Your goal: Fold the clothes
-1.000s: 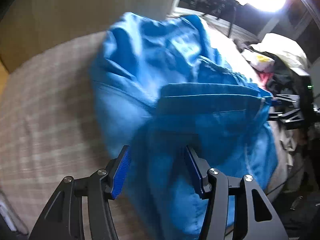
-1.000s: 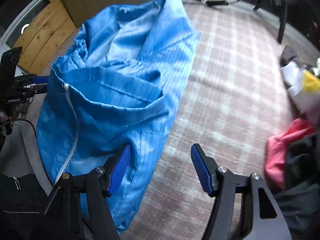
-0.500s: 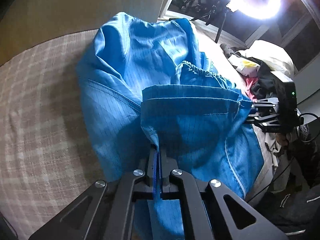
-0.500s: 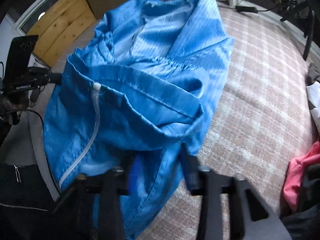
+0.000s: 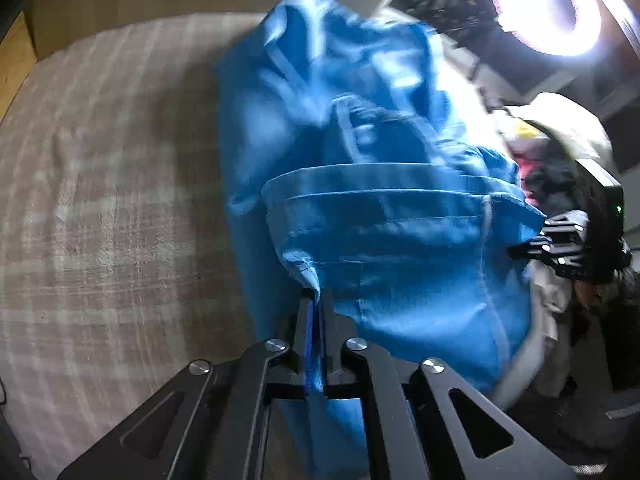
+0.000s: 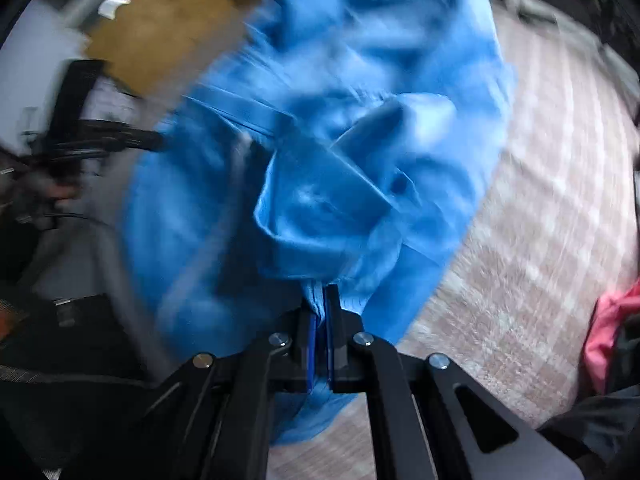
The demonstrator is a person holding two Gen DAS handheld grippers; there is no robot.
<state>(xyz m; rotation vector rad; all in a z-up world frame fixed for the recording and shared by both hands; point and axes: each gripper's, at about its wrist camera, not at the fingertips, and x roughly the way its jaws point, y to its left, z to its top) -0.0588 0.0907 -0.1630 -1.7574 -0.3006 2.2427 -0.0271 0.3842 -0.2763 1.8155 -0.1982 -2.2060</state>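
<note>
A bright blue garment (image 5: 360, 184) with thin stripes and a hemmed edge lies rumpled on a pale checked bed cover (image 5: 104, 208). My left gripper (image 5: 316, 312) is shut on the garment's near edge at one corner of the hem. My right gripper (image 6: 320, 304) is shut on the opposite near corner of the same garment (image 6: 320, 152), which bunches and lifts in front of it. Each gripper shows in the other's view at the garment's far side: the right one in the left view (image 5: 560, 240), the left one in the right view (image 6: 104, 140). Both views are motion-blurred.
A heap of other clothes, pink (image 6: 604, 332), black and white (image 5: 560, 128), lies at the right of the bed. A bright ring lamp (image 5: 548, 4) shines at the back. A wooden panel (image 6: 160, 32) and the bed's edge lie to the left.
A second ago both grippers were open over the garment's edge. Both have since shut on the fabric and are lifting and pulling it, so the garment bunches up.
</note>
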